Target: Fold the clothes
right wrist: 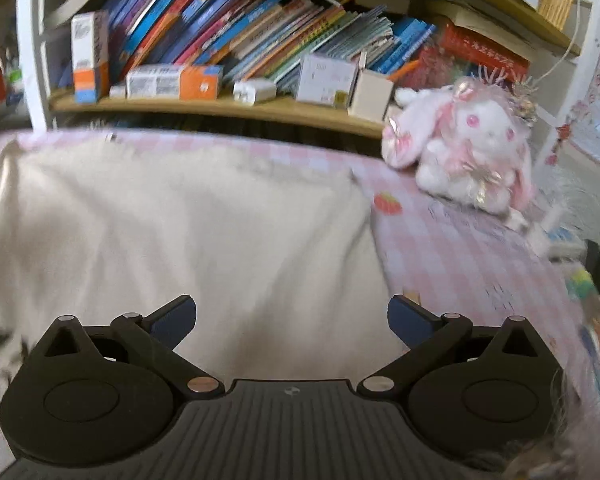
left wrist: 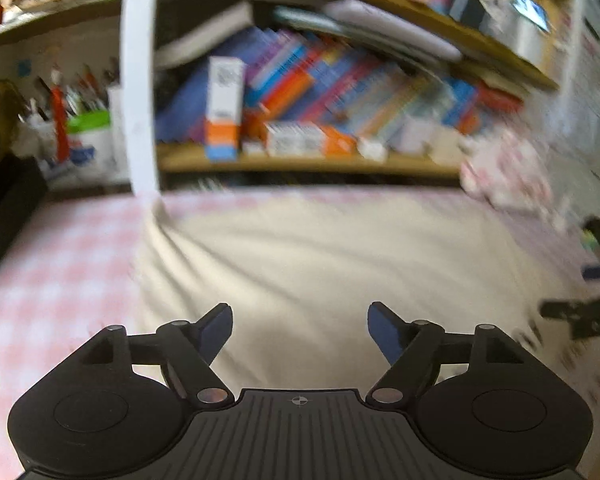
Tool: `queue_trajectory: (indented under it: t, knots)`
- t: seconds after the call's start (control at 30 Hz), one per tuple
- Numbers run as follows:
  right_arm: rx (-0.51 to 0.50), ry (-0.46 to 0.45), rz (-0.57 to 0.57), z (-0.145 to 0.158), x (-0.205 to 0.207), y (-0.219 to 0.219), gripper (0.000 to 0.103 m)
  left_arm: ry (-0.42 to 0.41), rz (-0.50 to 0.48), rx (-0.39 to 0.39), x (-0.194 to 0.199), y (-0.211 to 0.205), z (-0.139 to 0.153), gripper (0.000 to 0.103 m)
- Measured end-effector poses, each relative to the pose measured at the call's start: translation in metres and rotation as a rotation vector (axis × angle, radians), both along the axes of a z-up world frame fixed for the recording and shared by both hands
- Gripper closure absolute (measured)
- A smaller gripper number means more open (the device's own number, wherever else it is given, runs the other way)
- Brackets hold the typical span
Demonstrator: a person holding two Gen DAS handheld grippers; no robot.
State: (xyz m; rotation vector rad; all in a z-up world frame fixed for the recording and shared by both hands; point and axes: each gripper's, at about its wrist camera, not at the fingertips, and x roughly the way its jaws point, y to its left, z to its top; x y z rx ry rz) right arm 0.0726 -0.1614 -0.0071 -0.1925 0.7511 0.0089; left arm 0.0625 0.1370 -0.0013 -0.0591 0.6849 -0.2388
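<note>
So there's a cream-coloured garment (right wrist: 188, 224) spread out flat on a bed with a pink-and-white checked sheet (left wrist: 56, 264), and both grippers are hanging over its near edge. The left gripper (left wrist: 300, 330) has its two blue-tipped fingers spread wide with nothing between them, just wrinkled cream cloth underneath. Same story on the right gripper (right wrist: 292, 320): fingers apart, nothing pinched, sitting above the cloth close to its right-hand edge, where the checked sheet starts showing again.

The garment takes up most of the middle of the bed. Its far edge runs near the back of the bed, right below a wooden bookshelf (right wrist: 228, 110) packed with leaning books (right wrist: 236, 36) and a few small boxes. One orange-and-white box (right wrist: 174, 82) lies on its side on the shelf, and a taller one (left wrist: 225, 108) stands upright next to a white post (left wrist: 140, 80).

Off to the right of the garment, well apart from it, there's a fluffy pink-and-white bunny plush (right wrist: 468, 148) sitting on the sheet. A little red thing (right wrist: 387, 203) lies on the sheet between the plush and the cloth; can't tell what it is. The left view is pretty blurry, so the details over on that side are mush.
</note>
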Motion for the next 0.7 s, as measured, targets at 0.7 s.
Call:
queue_trajectory:
  t: [0.7]
  knots:
    - [0.26, 0.096, -0.079, -0.013, -0.06, -0.018, 0.0, 0.12, 0.111, 0.076, -0.055, -0.053, -0.014, 0.006]
